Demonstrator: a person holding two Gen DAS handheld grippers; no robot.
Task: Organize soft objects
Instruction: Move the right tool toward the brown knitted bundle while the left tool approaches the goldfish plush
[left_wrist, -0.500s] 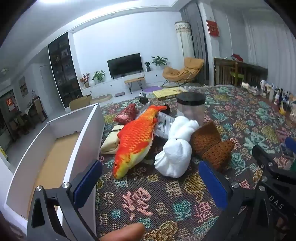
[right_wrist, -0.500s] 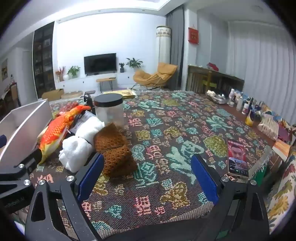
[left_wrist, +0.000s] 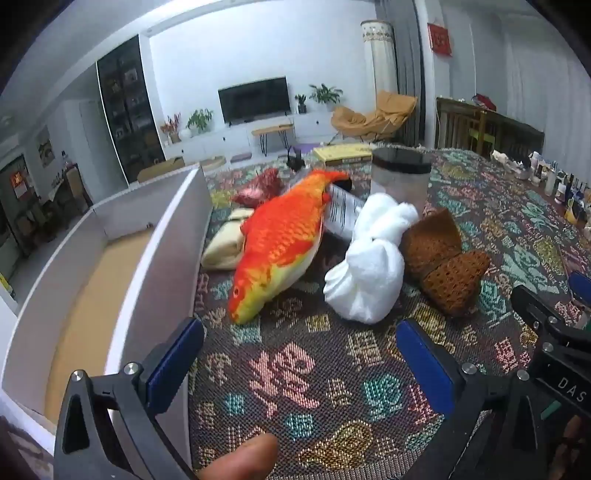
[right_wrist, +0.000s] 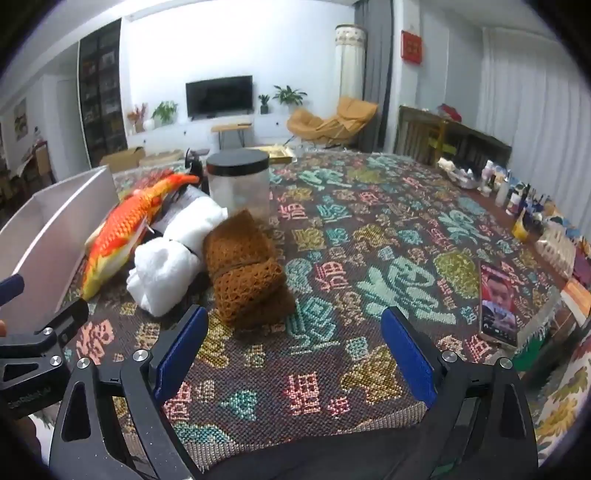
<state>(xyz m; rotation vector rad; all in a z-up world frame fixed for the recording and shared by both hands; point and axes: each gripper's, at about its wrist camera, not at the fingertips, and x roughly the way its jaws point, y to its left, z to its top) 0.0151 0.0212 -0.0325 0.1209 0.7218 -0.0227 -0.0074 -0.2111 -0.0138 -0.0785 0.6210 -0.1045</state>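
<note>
An orange plush fish (left_wrist: 280, 243) (right_wrist: 125, 229) lies on the patterned tablecloth next to the white box (left_wrist: 155, 251) (right_wrist: 51, 221). A white rolled towel (left_wrist: 369, 266) (right_wrist: 170, 258) lies right of it. A brown knitted cloth (left_wrist: 443, 266) (right_wrist: 243, 269) lies right of the towel. A cream pouch (left_wrist: 225, 243) and a red pouch (left_wrist: 258, 188) lie behind the fish. My left gripper (left_wrist: 299, 350) is open and empty, short of the fish and towel. My right gripper (right_wrist: 295, 343) is open and empty, near the brown cloth.
A clear jar with a black lid (left_wrist: 400, 177) (right_wrist: 238, 184) stands behind the towel. A printed paper (left_wrist: 341, 214) lies under the fish's tail. A phone (right_wrist: 496, 306) lies at the table's right. Bottles (right_wrist: 517, 195) line the far right edge.
Both grippers have stayed open and nearly still; the left wrist view has edged slightly closer to the fish and towel.
</note>
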